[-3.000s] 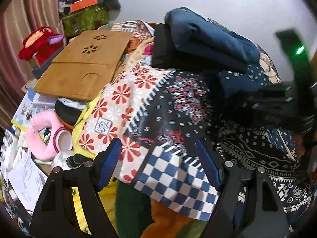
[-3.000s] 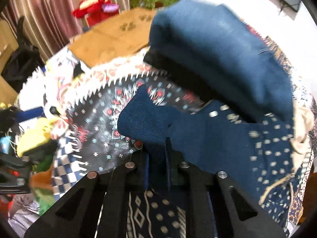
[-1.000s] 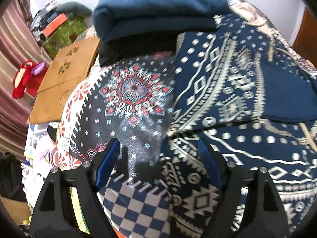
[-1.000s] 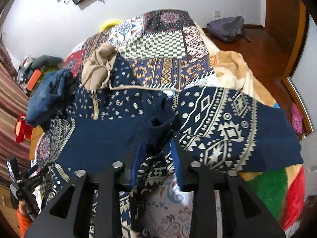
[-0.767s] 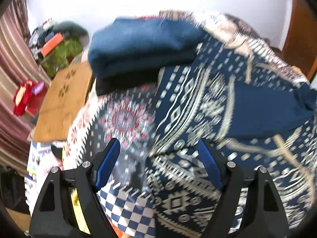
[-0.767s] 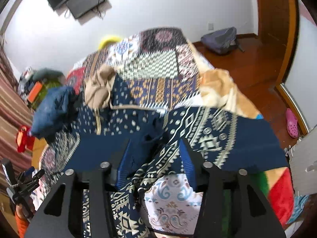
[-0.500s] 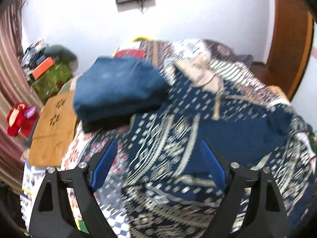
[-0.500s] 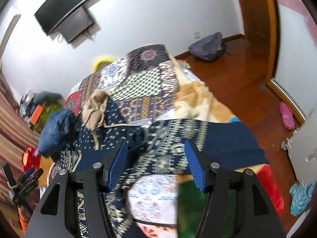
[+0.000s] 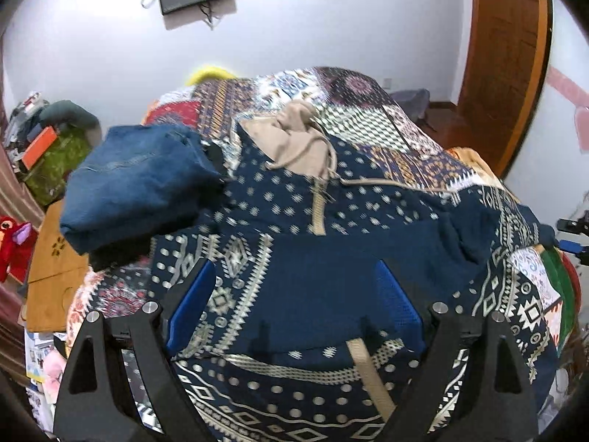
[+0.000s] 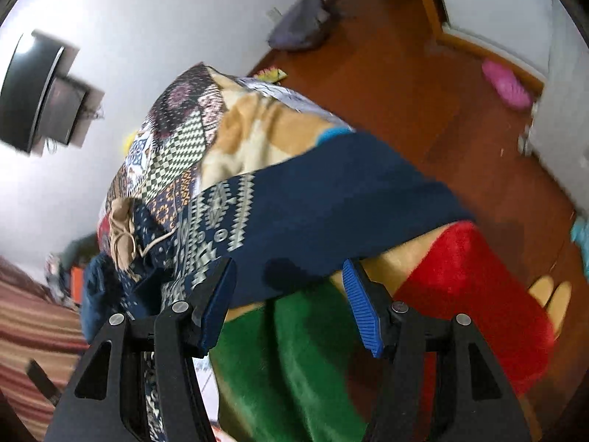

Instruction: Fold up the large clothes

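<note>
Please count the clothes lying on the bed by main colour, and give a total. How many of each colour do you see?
Dark navy with cream pattern: 1, the hooded garment spread out on the bed
Plain blue: 1, the folded garment on top of the pile
Black: 1, the folded piece under it, mostly hidden
Total: 3

Matt knit hoodie (image 9: pixel 331 221), glossy wood floor (image 10: pixel 423 84)

My hoodie (image 9: pixel 331 250) was navy with cream dots and geometric bands, its hood lining (image 9: pixel 298 143) tan. To its left lay folded plain blue denim (image 9: pixel 136 180). The bedspread (image 9: pixel 371 118) on the far side was a many-coloured patchwork. At the near right, the blanket (image 10: pixel 460 294) was red, green and yellow. My pads (image 10: pixel 362 311) were blue.
</note>
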Demonstrator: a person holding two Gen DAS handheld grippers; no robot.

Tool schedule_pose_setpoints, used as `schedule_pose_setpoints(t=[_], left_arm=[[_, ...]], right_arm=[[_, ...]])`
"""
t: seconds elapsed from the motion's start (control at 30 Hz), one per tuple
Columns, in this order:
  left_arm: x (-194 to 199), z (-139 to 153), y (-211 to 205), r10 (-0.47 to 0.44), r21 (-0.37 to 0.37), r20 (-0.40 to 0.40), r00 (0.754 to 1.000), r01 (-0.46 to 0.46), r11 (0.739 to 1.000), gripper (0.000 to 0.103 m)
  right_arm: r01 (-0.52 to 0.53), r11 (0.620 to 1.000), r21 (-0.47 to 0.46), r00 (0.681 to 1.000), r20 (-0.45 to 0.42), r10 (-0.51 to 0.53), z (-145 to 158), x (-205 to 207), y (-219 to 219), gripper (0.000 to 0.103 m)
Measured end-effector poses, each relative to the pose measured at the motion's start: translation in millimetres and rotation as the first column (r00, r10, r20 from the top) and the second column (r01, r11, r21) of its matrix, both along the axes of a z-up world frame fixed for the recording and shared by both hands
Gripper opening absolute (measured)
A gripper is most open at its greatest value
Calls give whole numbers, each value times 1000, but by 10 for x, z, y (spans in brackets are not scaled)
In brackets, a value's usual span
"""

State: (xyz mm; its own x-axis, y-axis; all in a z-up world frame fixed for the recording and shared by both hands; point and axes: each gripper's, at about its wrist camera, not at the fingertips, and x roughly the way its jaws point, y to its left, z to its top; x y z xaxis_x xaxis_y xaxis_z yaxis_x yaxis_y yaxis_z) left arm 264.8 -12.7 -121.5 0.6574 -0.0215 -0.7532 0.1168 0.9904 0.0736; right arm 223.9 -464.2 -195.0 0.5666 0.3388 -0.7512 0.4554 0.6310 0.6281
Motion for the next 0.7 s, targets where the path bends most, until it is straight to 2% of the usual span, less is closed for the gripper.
schedule_pose_setpoints(t=[0.27,0.5,0.67,0.7], left_arm=[[25,-197,-75,-7,24,-50,999,8,1000,88],[62,-273,-33,6,19,-70,998,-5,1000,88],[43,-285,26,12,7,-70,997,-11,1000,88],[40,-288,40,13,6,-70,997,-13,1000,88]], right_arm=[[86,996,7,996,-8,-86,-145,120,-136,56],[137,985,-101,990,-27,-141,-87,342,-131,54],[150,970,-192,989,11,-151,129,391,-76,21],[147,967,-210,989,26,-145,193,394,-55,19]])
